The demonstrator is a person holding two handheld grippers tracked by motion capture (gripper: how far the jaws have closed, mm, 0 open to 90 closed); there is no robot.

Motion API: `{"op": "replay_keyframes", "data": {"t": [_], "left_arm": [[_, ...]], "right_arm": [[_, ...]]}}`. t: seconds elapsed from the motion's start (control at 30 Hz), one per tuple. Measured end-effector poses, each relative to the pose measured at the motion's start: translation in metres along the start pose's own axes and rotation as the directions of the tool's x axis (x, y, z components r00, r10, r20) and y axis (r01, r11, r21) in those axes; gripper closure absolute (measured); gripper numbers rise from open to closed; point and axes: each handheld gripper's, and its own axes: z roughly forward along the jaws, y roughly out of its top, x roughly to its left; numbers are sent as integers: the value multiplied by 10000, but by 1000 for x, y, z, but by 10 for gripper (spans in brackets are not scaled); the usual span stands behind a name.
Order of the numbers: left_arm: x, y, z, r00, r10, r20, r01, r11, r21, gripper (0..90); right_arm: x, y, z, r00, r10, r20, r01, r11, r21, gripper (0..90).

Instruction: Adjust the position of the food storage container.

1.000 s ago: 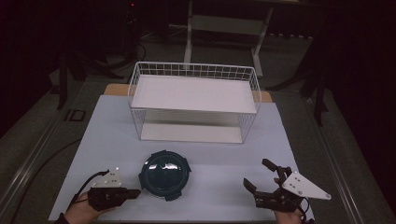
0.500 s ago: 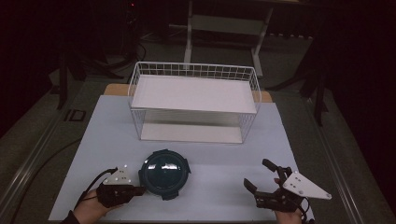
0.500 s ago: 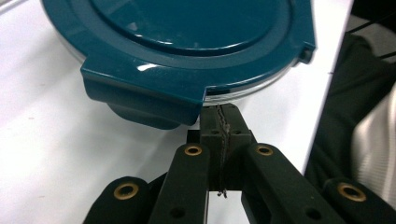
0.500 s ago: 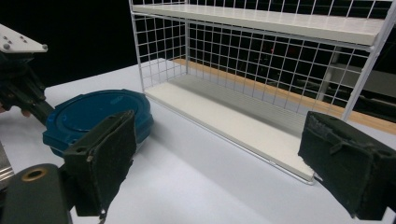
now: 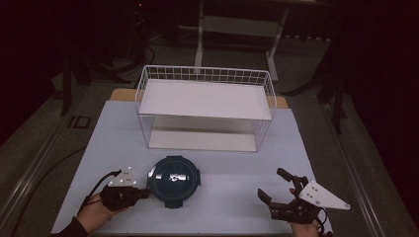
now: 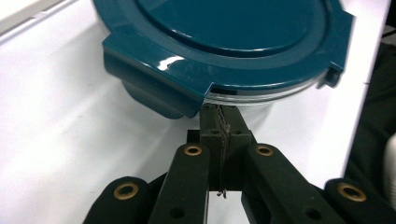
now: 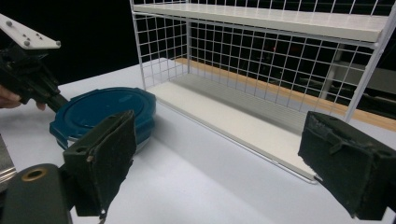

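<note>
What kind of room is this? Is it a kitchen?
Probably not a kitchen: it looks like a dim workshop or test room. A white table holds a wire shelf rack and a teal lidded container, with dark equipment stands behind.

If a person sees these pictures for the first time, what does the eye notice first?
A round teal lidded container sits on the white table near its front edge. The left hand-held gripper, jaws shut, has its tips at the container's rim. Behind stands a white wire rack with two shelves.
</note>
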Motion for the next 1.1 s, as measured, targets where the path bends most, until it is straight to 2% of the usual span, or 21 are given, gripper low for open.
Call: {"op": "replay_keyframes", "data": {"t": [0.2,0.3,0.4,0.5,0.63,0.77,0.9,1.03,1.1], "left_arm": [[7,1,2,9998,-177,-52,177,9998,49,896],[10,-1,0,9988,-205,449,205,9998,25,894],[13,-3,-6,9994,-124,310,125,9999,-23,894],[17,-5,-15,9999,-63,-80,63,9999,-101,895],[25,-1,-20,9974,-307,-657,288,9991,-309,895],[29,7,-17,9962,-323,-807,290,9987,-415,896],[28,11,-10,9977,-181,-647,165,9995,-258,896],[25,14,-8,9956,-171,-918,150,9996,-236,898],[25,16,-7,9958,-146,-907,130,9997,-183,898]], "right_arm": [[0,0,0,10000,-10,-24,10,10000,6,109],[0,0,0,10000,8,-34,-8,10000,-7,109],[0,0,0,10000,-4,-39,4,10000,14,109],[1,0,0,10000,-42,-38,42,10000,15,109],[1,0,1,10000,-29,-55,29,10000,28,109],[2,0,0,10000,-54,-38,54,10000,14,109],[1,0,0,10000,-30,-38,31,10000,35,109],[1,0,1,10000,-28,-44,28,10000,54,109],[1,0,1,10000,-6,-68,6,10000,49,109]]}}
